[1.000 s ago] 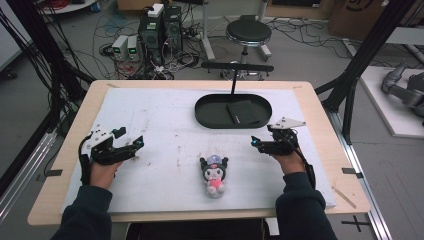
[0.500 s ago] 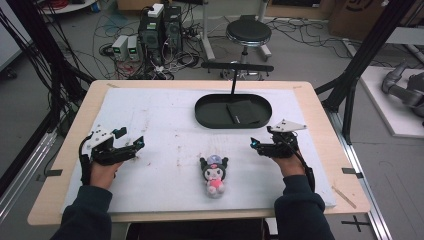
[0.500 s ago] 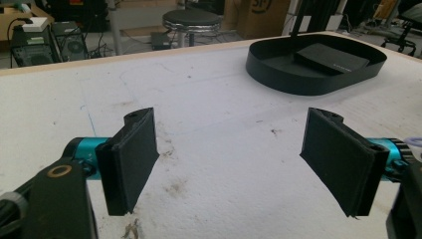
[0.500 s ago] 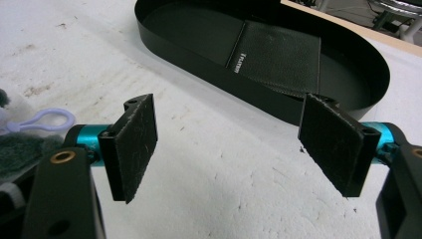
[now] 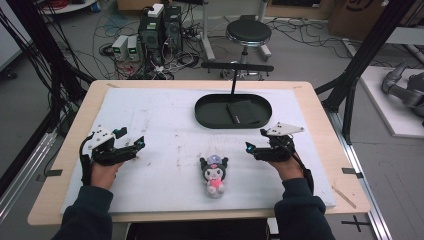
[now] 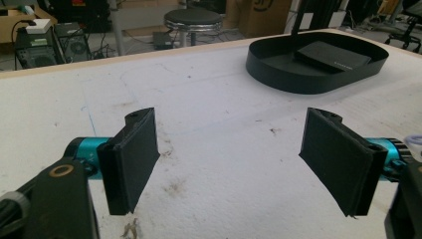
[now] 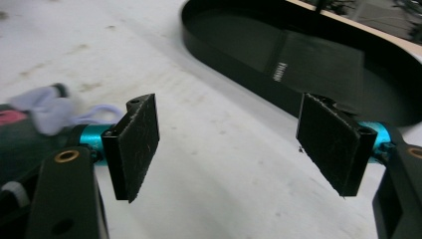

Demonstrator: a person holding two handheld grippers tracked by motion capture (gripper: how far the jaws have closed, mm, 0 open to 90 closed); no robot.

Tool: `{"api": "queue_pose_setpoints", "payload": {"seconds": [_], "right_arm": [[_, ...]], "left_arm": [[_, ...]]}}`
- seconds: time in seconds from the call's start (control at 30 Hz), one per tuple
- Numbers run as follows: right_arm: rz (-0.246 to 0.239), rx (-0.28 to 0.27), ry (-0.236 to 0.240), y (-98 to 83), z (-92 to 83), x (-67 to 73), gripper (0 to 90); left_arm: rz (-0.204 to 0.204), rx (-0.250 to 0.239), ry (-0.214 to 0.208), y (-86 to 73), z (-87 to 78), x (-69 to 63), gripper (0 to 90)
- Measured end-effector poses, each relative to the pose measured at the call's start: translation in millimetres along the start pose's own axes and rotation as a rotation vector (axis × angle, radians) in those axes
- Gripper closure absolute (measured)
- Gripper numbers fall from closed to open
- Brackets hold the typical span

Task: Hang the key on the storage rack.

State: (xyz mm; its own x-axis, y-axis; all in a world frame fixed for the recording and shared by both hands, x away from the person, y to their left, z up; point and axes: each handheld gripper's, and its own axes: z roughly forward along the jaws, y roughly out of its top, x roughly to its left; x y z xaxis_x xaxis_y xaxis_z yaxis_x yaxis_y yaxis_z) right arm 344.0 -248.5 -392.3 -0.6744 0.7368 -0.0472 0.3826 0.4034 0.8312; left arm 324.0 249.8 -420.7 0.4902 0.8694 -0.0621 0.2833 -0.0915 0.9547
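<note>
Right hand-held gripper (image 5: 248, 146) shifted toward plush toy (image 5: 214, 172).

Plush toy (image 5: 214, 172): small doll, black ears/hood, pale face, pink body. Lies flat on back, head toward tray side, on white mat near front edge, centre.

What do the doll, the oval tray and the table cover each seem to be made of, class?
Doll: soft plush fabric, matt and fuzzy, judging by its rounded, stuffed shape.
Tray: probably plastic or painted metal; thin, smooth black wall with a slight sheen.
Table cover: likely foam board or a similar white sheet, matt, scuffed and stained. Its edges leave a wood-coloured table rim bare.
</note>
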Motion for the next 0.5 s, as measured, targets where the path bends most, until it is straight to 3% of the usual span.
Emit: {"api": "queue_pose_setpoints", "payload": {"seconds": [0.13,0.3,0.5], "right_arm": [[-0.015,0.004,0.1,2.5,6.8,12.3,27.9],[-0.038,0.052,0.159,3.8,20.0,21.5,36.6],[-0.025,0.123,0.227,0.5,37.6,29.1,40.6]], "left_arm": [[0.008,0.004,-0.004,0.6,1.1,-1.7,22.8],[0.004,0.01,-0.007,-0.7,3.3,-1.2,22.9],[0.009,0.019,-0.008,-1.4,3.8,-1.8,23.0]]}}
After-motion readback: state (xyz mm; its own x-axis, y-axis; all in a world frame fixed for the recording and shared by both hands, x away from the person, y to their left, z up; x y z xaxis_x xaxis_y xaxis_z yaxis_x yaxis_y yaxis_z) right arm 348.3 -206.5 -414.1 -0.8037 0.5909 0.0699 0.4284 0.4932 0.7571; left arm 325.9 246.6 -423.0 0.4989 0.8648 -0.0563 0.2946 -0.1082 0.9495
